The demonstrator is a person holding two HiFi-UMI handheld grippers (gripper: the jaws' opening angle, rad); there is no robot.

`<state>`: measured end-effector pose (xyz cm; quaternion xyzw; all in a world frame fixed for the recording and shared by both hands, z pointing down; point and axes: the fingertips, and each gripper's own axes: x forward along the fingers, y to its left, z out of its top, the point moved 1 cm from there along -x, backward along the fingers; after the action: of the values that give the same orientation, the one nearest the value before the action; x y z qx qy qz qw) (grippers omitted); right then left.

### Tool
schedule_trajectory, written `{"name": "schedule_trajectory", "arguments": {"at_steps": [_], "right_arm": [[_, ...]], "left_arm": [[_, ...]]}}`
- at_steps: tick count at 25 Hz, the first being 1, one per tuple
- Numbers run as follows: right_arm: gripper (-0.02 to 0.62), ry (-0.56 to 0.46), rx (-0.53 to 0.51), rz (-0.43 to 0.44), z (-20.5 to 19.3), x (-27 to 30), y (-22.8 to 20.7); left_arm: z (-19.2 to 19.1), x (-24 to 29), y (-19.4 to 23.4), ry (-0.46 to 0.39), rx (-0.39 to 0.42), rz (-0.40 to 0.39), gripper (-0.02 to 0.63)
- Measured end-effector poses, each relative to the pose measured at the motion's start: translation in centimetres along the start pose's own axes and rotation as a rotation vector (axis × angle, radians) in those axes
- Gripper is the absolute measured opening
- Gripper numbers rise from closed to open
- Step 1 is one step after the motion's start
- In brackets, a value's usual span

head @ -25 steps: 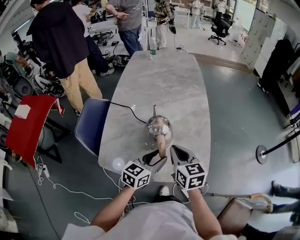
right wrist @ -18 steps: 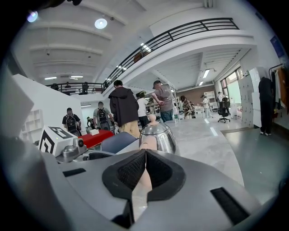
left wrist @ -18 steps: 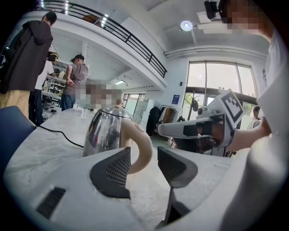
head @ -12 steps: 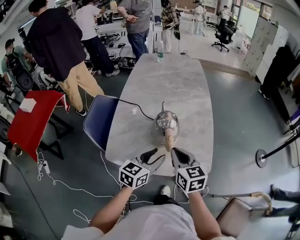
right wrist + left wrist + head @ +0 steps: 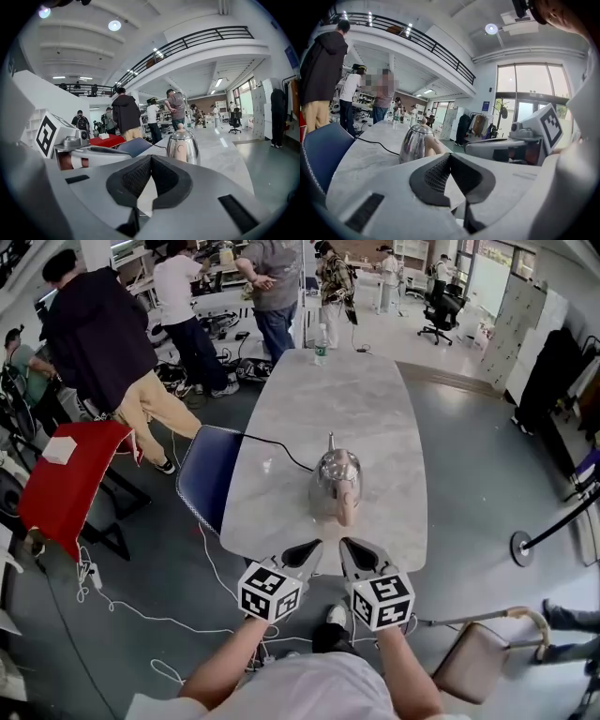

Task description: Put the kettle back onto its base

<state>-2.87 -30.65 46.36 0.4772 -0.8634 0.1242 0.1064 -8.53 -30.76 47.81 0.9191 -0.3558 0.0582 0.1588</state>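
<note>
Here we are: the shiny steel kettle with the pale handle (image 5: 336, 486) stands upright a little in from the near edge of the grey marbled tabletop (image 5: 375, 409). A black cable (image 5: 272, 451) snakes in from the left edge to its foot. I can't see the base itself, but I'd say the kettle is already sitting on it.

Both tools hang just off the near edge, well clear of the kettle. The left tool (image 5: 314, 547) has only just snapped its jaws closed, with nothing between them. The right tool (image 5: 345, 545) is closed and empty too.

The kettle lies straight ahead of the pair, spout aimed at the far end, handle pointing back at the near edge. That handle sits slightly nearer the right tool, so any re-grip looks like its job.
</note>
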Motion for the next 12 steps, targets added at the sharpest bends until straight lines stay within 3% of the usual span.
{"name": "schedule_trajectory", "arguments": {"at_steps": [12], "right_arm": [[0.005, -0.009, 0.0, -0.012, -1.4, -4.1, 3.4]], "left_arm": [[-1.1, -3.8, -3.9, -0.004, 0.018, -0.028, 0.008]]}}
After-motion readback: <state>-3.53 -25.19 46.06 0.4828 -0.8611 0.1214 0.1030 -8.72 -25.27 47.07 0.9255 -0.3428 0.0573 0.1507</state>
